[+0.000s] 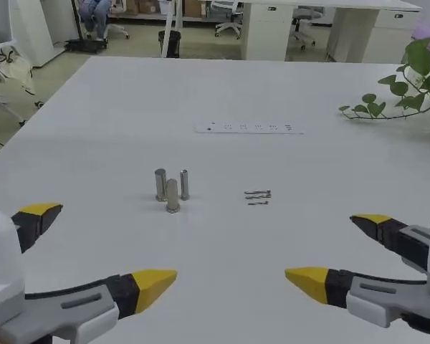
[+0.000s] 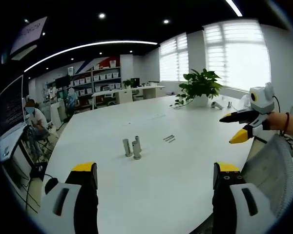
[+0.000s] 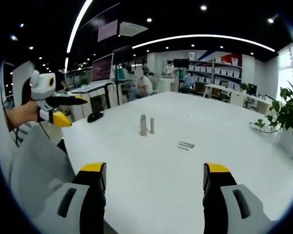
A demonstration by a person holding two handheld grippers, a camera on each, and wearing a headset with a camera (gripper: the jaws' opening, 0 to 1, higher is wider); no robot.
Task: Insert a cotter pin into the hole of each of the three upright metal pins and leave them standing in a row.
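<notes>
Three upright metal pins [image 1: 172, 188] stand in a tight cluster at the middle of the white table [image 1: 222, 93]; the left gripper view shows these metal pins [image 2: 132, 146] ahead, and the right gripper view shows the metal pins [image 3: 146, 125] too. Three small cotter pins [image 1: 259, 196] lie flat to their right, also seen as cotter pins [image 2: 169, 139] and cotter pins [image 3: 186, 145]. My left gripper [image 1: 100, 247] hovers open at the near left edge. My right gripper [image 1: 338, 251] hovers open at the near right. Both hold nothing and sit well short of the pins.
A white power strip [image 1: 249, 128] lies beyond the pins. A potted plant [image 1: 408, 82] trails over the table's far right corner. Office chairs, desks and a seated person [image 2: 35, 119] are beyond the table.
</notes>
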